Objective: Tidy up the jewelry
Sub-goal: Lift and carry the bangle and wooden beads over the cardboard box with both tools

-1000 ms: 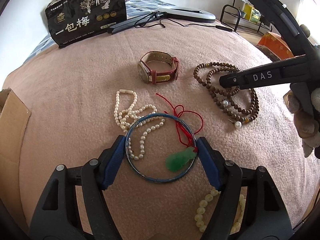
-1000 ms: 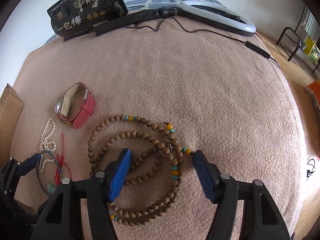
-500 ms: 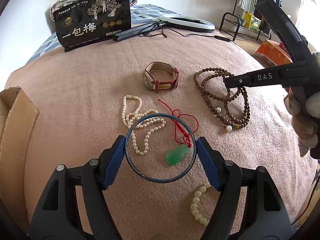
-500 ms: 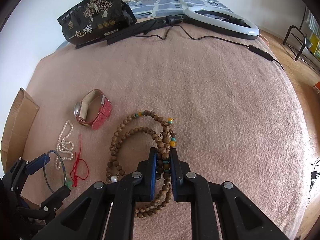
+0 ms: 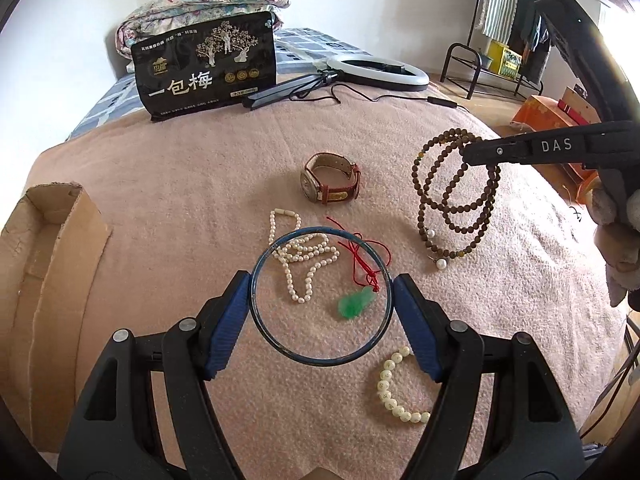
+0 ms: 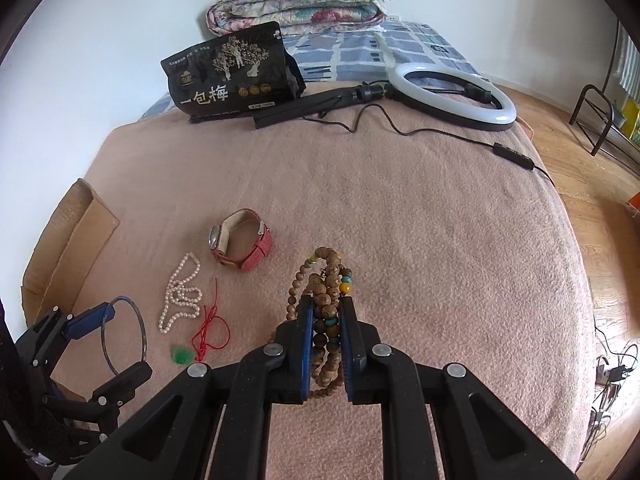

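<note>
On the pink blanket you are barely started: your left gripper clamps the blue bangle across its width, clear of the cloth, and your right gripper is closed on the wooden bead strand, whose loops dangle with their lower end about touching the blanket. At twelve o'clock from the bangle lies the watch, with the pearl necklace, green pendant and cream bead bracelet unsorted around it. Nothing shows inside the cardboard box at nine o'clock, so every piece is yet to be placed.
</note>
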`<control>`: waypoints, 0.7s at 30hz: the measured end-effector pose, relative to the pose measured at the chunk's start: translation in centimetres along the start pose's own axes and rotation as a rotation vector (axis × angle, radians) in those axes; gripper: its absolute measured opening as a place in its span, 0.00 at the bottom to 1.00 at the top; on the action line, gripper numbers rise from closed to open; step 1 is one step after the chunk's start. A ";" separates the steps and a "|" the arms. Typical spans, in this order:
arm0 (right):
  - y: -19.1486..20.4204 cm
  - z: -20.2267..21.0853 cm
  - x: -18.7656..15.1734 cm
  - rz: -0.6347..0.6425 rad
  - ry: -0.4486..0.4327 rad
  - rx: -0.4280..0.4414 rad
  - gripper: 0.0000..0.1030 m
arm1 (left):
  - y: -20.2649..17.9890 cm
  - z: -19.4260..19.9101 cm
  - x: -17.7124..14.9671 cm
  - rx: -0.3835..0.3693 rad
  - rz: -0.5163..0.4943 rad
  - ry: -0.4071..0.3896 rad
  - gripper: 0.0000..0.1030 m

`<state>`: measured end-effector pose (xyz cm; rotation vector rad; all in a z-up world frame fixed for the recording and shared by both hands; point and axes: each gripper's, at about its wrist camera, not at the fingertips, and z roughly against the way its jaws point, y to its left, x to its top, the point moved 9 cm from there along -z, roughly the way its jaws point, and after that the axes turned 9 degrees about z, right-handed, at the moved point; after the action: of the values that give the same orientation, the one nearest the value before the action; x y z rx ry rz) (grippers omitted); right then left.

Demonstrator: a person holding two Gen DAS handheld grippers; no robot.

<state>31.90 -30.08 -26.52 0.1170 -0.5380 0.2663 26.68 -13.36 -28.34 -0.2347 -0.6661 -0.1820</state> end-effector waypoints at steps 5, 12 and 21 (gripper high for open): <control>0.5 1.7 0.4 0.016 -0.023 -0.008 0.10 | 0.9 1.8 0.5 0.003 0.019 -0.025 0.72; 1.5 4.2 1.2 0.036 -0.057 -0.010 0.10 | 2.4 4.8 1.2 0.018 0.046 -0.068 0.72; 4.0 7.3 2.4 0.083 -0.095 -0.021 0.10 | 4.8 8.7 1.3 0.048 0.071 -0.116 0.72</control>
<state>29.15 -26.99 -18.91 0.0872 -0.6403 0.3376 23.78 -6.49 -21.66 -0.2241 -0.7753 -0.0849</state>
